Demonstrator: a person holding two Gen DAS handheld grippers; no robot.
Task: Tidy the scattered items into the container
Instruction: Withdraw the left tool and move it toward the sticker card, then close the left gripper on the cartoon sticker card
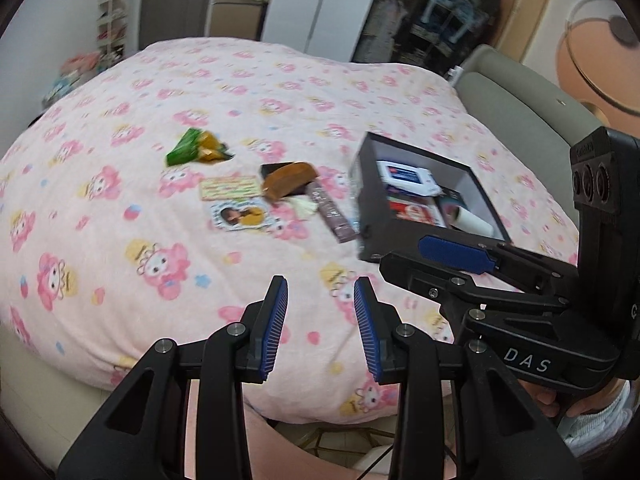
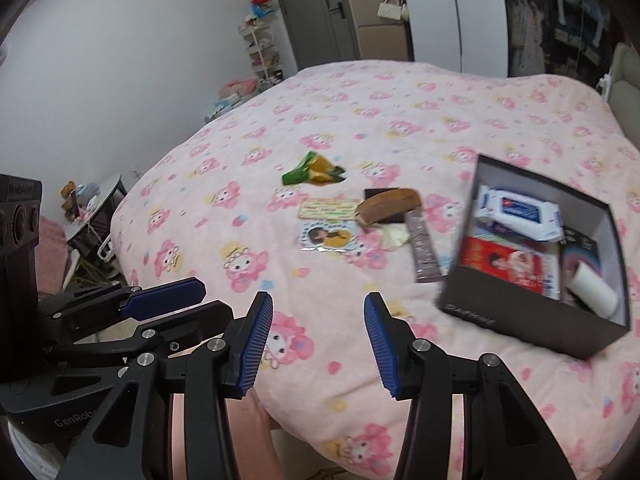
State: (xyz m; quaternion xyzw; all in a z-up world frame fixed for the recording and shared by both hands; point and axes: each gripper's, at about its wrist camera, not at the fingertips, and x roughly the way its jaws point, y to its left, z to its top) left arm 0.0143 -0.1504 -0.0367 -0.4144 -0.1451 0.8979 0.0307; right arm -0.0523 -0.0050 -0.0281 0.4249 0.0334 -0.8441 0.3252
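Both grippers hang low over the near edge of the bed (image 1: 120, 208), the left gripper (image 1: 320, 312) and right gripper (image 2: 318, 332) each with jaws parted and holding nothing. Farther out lie a green wrapper (image 1: 196, 148), a comb (image 1: 288, 180), two cards (image 1: 236, 200) and a dark sachet (image 1: 334, 216), close together; the box (image 2: 520, 320) sits at the right, already holding a wipes pack (image 2: 520, 212) and a roll (image 2: 592, 292). Judging by this, the sachet beside the box is the easy reach: come down square over its narrow width, pinch firmly, lift clear of the quilt, release inside the walls.
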